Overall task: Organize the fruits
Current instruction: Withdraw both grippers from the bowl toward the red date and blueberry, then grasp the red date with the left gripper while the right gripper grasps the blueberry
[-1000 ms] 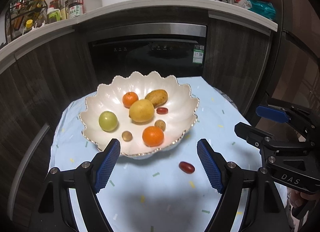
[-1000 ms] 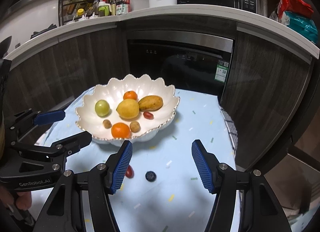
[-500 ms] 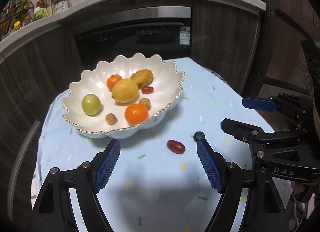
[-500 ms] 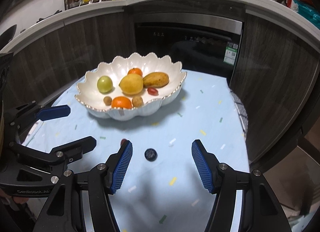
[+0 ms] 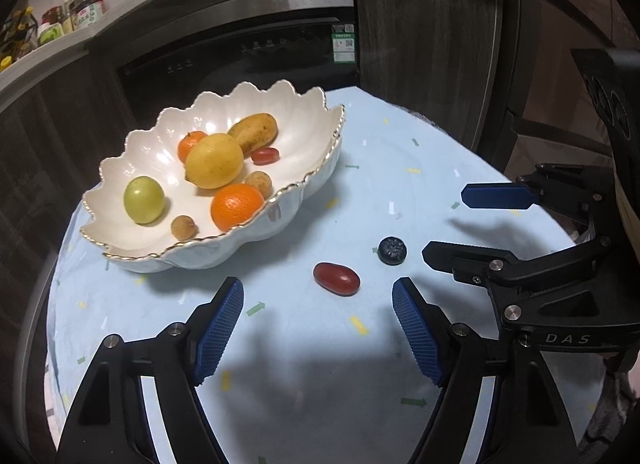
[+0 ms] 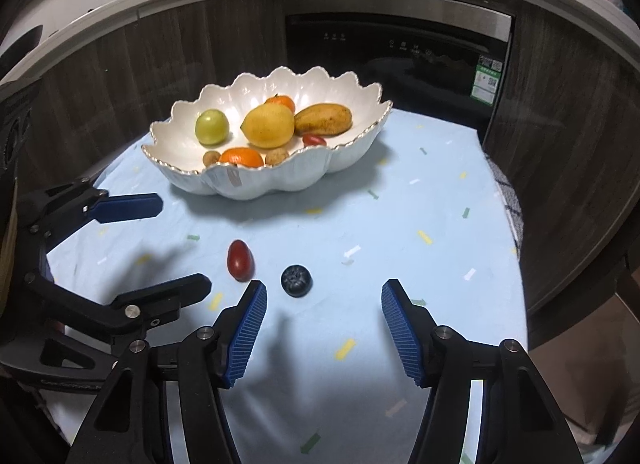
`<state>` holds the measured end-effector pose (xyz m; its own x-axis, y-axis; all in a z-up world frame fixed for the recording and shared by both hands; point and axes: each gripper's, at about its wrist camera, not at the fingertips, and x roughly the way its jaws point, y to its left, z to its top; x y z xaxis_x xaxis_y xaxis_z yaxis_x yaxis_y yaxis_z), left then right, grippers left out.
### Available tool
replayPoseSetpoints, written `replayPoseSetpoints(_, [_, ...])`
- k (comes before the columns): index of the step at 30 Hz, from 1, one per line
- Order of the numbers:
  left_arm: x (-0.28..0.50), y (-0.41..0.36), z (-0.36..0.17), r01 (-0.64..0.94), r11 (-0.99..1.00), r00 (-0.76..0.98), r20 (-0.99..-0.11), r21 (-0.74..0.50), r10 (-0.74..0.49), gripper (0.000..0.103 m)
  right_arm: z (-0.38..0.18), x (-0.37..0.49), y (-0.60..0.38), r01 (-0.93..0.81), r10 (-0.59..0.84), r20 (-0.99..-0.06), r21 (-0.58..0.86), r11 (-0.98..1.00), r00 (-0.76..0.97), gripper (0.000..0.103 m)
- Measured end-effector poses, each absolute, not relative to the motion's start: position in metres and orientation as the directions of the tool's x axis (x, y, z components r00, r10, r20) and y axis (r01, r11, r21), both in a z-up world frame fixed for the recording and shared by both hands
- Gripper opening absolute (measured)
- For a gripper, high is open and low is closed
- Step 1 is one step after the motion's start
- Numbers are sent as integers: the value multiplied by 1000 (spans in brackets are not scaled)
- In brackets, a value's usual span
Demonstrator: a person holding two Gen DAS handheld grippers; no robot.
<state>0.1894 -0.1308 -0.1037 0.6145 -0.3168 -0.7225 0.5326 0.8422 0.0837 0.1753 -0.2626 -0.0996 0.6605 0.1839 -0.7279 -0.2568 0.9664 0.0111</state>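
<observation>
My left tongs (image 5: 318, 324) hang spread over the table (image 5: 420, 168), nothing between the pads, though they have just been narrowing a little. Just ahead of them and slightly toward the right pad lies the red tomato (image 5: 336, 279) on the pale blue cloth, apart from both pads. The blueberry (image 5: 392, 250) sits just beyond it to the right, close to the lower finger of my right tongs (image 5: 442, 226), which reach in from that side.

My right tongs (image 6: 324, 318) also stand apart and empty — the blueberry (image 6: 296, 281) lies just ahead of the gap, nearer the left pad, not touched. The tomato (image 6: 240, 261) lies a bit farther out, left of the left pad, between it and my left tongs (image 6: 186, 244), which come in from the left edge with their fingers parted.

Farther ahead of both pairs stands the scalloped white bowl (image 5: 320, 116) with a gold rim, well apart from the two loose fruits. In it I see a lemon (image 5: 215, 160), a green fruit (image 5: 144, 200), two oranges — the nearer (image 5: 236, 206) at the front rim, the other (image 5: 191, 144) behind the lemon — a mango (image 5: 254, 132), a second small tomato (image 5: 265, 155) and two small brown round fruits (image 5: 184, 227).
</observation>
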Motion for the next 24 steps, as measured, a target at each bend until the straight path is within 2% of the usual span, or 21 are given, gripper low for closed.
replayPoseSetpoints(8, [200, -135, -118, 578, 811, 591, -734, 93, -336, 75, -114, 187, -258, -309, 214, -747, 13, 951, 629, 53])
replayPoseSetpoints(18, [212, -142, -128, 643, 758, 556, -745, 104, -369, 63, -123, 200, -255, -344, 230, -767, 13, 939, 599, 47])
replayPoseSetpoints(24, [217, -148, -133, 684, 723, 524, -756, 98, -393, 54, -127, 205, -251, -381, 259, -774, 25, 924, 577, 38])
